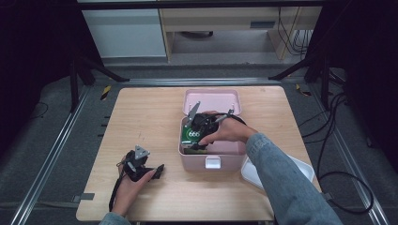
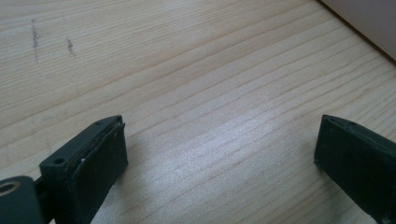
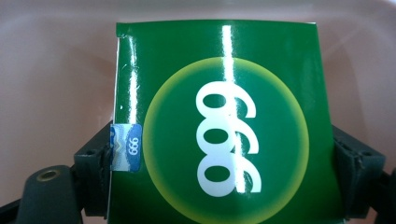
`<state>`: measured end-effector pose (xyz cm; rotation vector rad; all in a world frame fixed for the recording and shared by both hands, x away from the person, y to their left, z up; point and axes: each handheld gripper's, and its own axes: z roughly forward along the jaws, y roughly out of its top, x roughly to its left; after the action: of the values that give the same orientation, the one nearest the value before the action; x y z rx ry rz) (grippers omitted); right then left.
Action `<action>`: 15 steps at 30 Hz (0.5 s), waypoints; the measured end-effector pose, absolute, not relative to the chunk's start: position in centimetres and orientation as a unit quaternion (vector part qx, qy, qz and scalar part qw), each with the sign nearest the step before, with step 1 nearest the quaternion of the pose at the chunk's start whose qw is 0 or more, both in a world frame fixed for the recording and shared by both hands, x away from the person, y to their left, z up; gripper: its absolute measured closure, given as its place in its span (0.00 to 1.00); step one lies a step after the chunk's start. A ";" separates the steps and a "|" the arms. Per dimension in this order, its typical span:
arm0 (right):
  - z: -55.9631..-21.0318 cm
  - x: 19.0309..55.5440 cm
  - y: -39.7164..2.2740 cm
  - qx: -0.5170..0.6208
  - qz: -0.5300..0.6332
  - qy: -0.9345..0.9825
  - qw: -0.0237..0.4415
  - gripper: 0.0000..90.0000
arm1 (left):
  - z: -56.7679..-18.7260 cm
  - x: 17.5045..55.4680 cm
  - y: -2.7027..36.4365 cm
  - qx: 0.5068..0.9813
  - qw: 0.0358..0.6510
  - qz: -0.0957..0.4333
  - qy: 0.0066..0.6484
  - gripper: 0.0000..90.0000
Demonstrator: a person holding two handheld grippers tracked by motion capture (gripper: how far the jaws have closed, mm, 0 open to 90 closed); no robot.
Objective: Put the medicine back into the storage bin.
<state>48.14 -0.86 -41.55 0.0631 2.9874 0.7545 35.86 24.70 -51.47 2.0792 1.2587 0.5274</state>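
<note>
The wooden table [image 1: 155, 117] carries a pink box [image 1: 213, 161] with its lid [image 1: 212, 101] thrown back, and a white tray [image 1: 300, 166] lies just beside the box at its right, partly under the person's sleeve. Inside the box, the right gripper [image 1: 202, 127] has its jaws spread wide on the two side edges of a glossy green carton [image 3: 224, 121] printed with three white digits; in the right gripper view both pads sit flush against the carton's flanks, so it appears to be held, with pink box wall behind it on every side. The likeliest trouble is a slip: the carton's surface is slick, the grip looks to rest on narrow edges only, and a light cardboard pack could bow inward or twist out if squeezed harder. Tilting it while close to the box wall could catch a corner on the rim. The small blue sticker [image 3: 126, 147] near the left pad could peel or let that pad slide. The left gripper [image 1: 143, 168] rests on the table well apart from the box, jaws wide open with only bare wood between them, so nothing steadies the box if it gets dragged.
</note>
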 end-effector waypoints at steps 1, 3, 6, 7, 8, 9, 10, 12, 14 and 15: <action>-41.7 48.1 -0.9 0.021 0.247 0.968 0.027 0.18 | -51.5 35.9 24.7 0.792 0.321 0.201 0.479 0.02; -42.1 48.1 -0.9 0.024 0.246 0.969 0.027 0.18 | -51.5 35.9 24.7 0.792 0.321 0.201 0.479 0.02; -42.7 48.2 -0.9 0.025 0.244 0.969 0.028 0.18 | -51.5 35.9 24.7 0.792 0.322 0.201 0.479 0.02; -42.8 48.2 -0.9 0.027 0.244 0.969 0.028 0.18 | -51.5 35.9 24.7 0.792 0.321 0.201 0.479 0.02; -42.9 48.3 -0.9 0.027 0.243 0.969 0.028 0.18 | -51.5 35.9 24.7 0.792 0.321 0.201 0.479 0.02; -42.9 48.3 -0.8 0.027 0.242 0.969 0.028 0.18 | -51.5 35.9 24.7 0.792 0.321 0.201 0.479 0.02; -42.9 48.3 -0.8 0.027 0.242 0.969 0.028 0.18 | -51.5 35.9 24.7 0.792 0.321 0.201 0.479 0.02; -43.1 48.4 -0.8 0.030 0.243 0.969 0.027 0.18 | -51.5 35.9 24.7 0.792 0.321 0.201 0.479 0.02; -43.2 48.4 -0.9 0.028 0.244 0.969 0.028 0.18 | -51.5 35.9 24.7 0.792 0.322 0.201 0.479 0.02; -43.3 48.4 -0.9 0.031 0.247 0.968 0.027 0.18 | -51.5 35.9 24.7 0.792 0.322 0.201 0.479 0.02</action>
<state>48.40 -0.93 -43.31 0.0955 2.9905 0.7638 35.89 24.67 -51.47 2.0797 1.2571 0.5266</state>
